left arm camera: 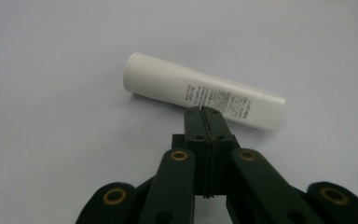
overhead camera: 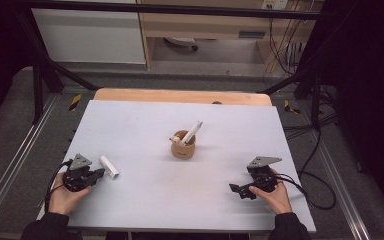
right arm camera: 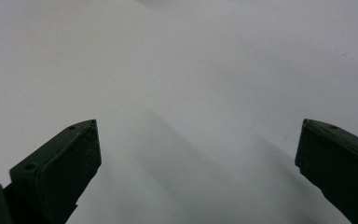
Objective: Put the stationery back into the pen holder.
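A white tube [overhead camera: 109,166] lies flat on the white table [overhead camera: 145,125] at the front left. My left gripper [overhead camera: 99,173] sits just in front of it, jaws pressed together with nothing between them. In the left gripper view the shut tips [left arm camera: 204,112] stand just short of the printed side of the tube [left arm camera: 200,90]; whether they touch it I cannot tell. A small wooden cup [overhead camera: 183,145] stands mid-table with another white tube [overhead camera: 192,132] leaning out of it. My right gripper [overhead camera: 236,189] rests at the front right, its jaws wide apart and empty [right arm camera: 198,154].
The table's wooden far edge [overhead camera: 180,95] shows behind the white top. Black frame bars and cables [overhead camera: 310,165] run along the right side. A hand [overhead camera: 65,197] holds each gripper near the front edge.
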